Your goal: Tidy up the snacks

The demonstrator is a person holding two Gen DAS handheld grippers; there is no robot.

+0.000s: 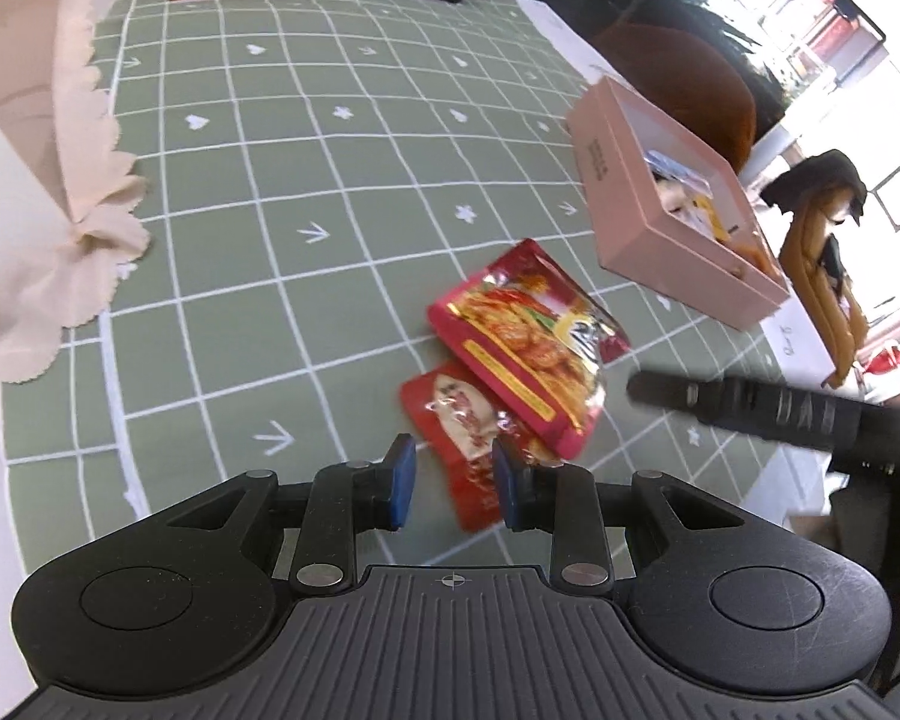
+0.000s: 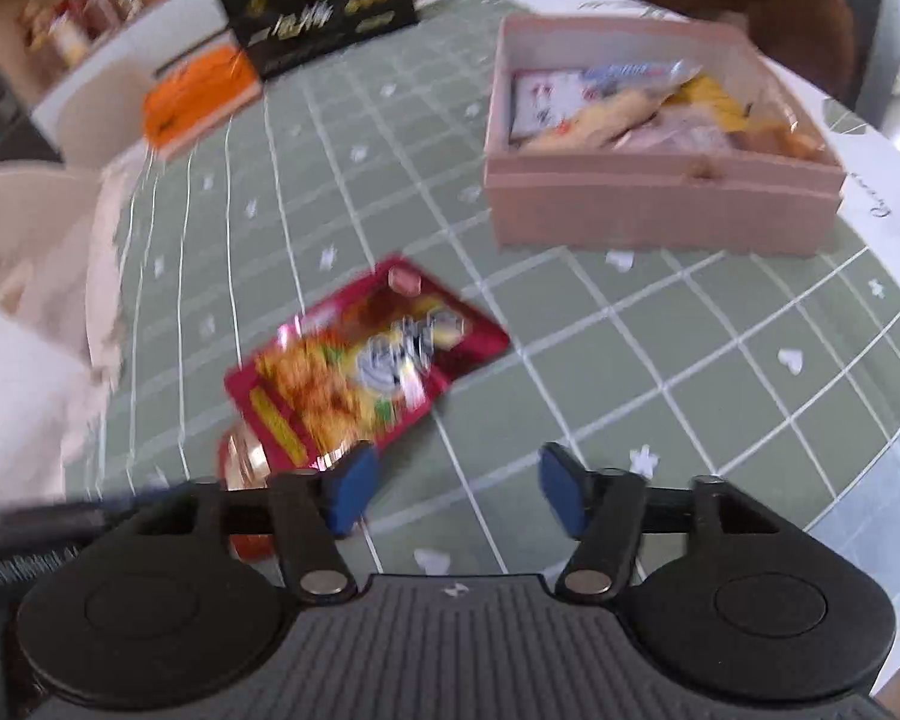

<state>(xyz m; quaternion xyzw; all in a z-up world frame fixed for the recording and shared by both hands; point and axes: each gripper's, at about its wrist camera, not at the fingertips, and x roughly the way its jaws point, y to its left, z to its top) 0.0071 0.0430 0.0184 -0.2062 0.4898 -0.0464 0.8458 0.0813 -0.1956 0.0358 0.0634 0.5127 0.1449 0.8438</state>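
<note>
Lying beyond left fingers (image 1: pixel 403 480): snack packet (image 1: pixel 522 348).

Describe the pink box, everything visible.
The pink box is a shallow rectangular tray with no lid on it, with matte, cardboard-looking walls, a pale inside and small print on one short side. It sits flat on the green grid tablecloth, near the table's edge. It is already loaded with several snack packets, white, yellow and orange, lying loosely piled. Neither claw touches it; the large red packet lies apart from it on the cloth.
</note>
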